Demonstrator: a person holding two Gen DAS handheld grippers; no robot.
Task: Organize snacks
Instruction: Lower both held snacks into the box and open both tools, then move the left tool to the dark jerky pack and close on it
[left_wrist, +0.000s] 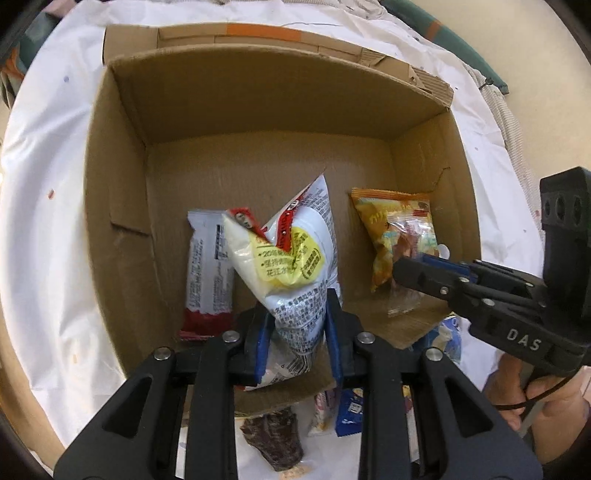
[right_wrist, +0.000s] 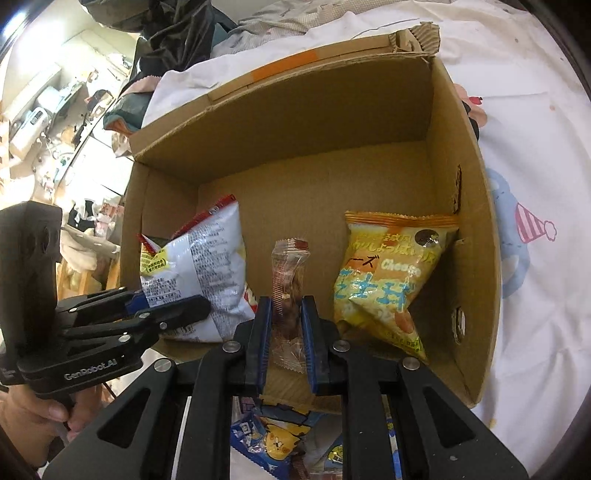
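Note:
An open cardboard box (left_wrist: 122, 155) lies on a white cloth. My left gripper (left_wrist: 297, 332) is shut on a white, red and yellow snack bag (left_wrist: 291, 251) and holds it over the box's near side; the bag also shows in the right wrist view (right_wrist: 199, 266). My right gripper (right_wrist: 287, 332) is shut on a small clear packet of brown snacks (right_wrist: 290, 273), held upright inside the box (right_wrist: 476, 236). A yellow cheese snack bag (right_wrist: 384, 280) leans in the box's right corner and also shows in the left wrist view (left_wrist: 395, 229). A white and red wrapped bar (left_wrist: 208, 273) lies on the box floor at the left.
Outside the box's near edge lie a dark brown packet (left_wrist: 275, 439), a blue packet (left_wrist: 349, 410) and a blue cartoon packet (right_wrist: 273, 439). The other gripper shows at the right of the left wrist view (left_wrist: 480, 291). A cluttered room lies beyond the cloth (right_wrist: 55, 122).

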